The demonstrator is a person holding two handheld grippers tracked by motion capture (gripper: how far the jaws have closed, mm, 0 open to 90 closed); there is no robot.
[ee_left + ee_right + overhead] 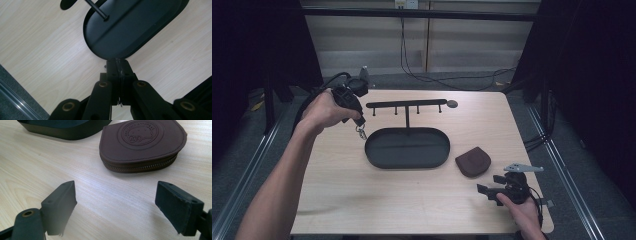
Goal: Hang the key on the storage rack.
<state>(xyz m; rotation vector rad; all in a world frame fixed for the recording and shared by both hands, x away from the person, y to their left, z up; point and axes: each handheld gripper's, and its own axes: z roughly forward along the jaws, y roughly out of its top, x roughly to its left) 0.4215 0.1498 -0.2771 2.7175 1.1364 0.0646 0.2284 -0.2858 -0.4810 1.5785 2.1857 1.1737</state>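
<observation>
My left gripper (360, 126) hangs over the table's (337, 190) far-left part, just off the left end of the black oval tray (407, 148), jaws pressed together on a small metal clasp (361, 133). Toward the near-right corner my right gripper (486, 189) rests with jaws spread, the brown zip pouch (473, 162) just beyond them, untouched.
</observation>
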